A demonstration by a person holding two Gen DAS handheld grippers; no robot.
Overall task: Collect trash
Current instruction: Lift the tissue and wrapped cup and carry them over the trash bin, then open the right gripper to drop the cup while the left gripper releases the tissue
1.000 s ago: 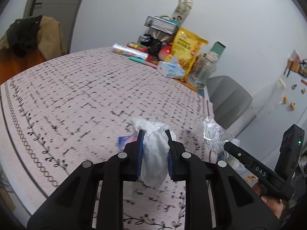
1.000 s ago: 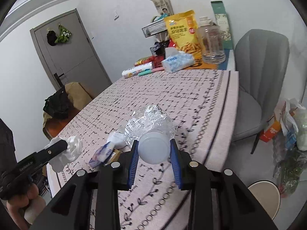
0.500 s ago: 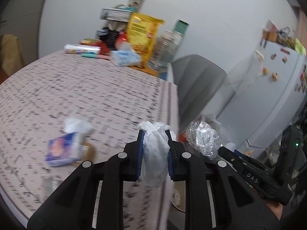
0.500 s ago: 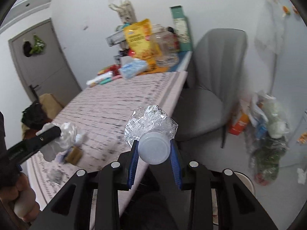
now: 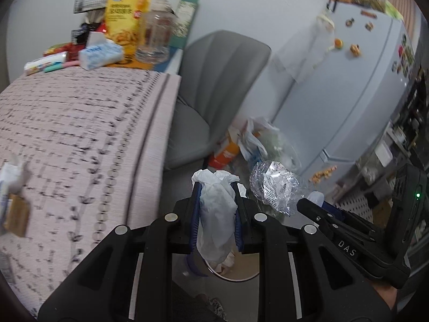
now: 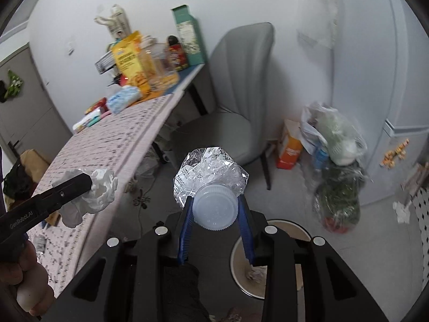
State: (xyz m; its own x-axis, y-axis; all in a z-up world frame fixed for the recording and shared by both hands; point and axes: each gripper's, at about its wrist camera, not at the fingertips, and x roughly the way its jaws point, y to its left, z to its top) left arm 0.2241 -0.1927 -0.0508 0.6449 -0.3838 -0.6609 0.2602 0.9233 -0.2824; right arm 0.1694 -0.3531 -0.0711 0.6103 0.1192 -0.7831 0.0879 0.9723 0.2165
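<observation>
The right gripper (image 6: 215, 216) is clamped on a white cap (image 6: 215, 207) of a crushed clear bottle (image 6: 207, 169), which projects ahead of the jaws. Below and right of the jaws stands a round bin (image 6: 270, 260). To the left, the left gripper (image 6: 88, 185) grips a crumpled tissue (image 6: 92, 196) beside the table (image 6: 112, 155) edge.

tissue (image 5: 215, 214): white, crumpled wad, pinched off the counter edge, above floor | bottle (image 6: 211, 185): clear plastic, crushed, white cap facing camera, gripped at cap | bin (image 6: 270, 257): round, open, on floor, scraps inside
</observation>
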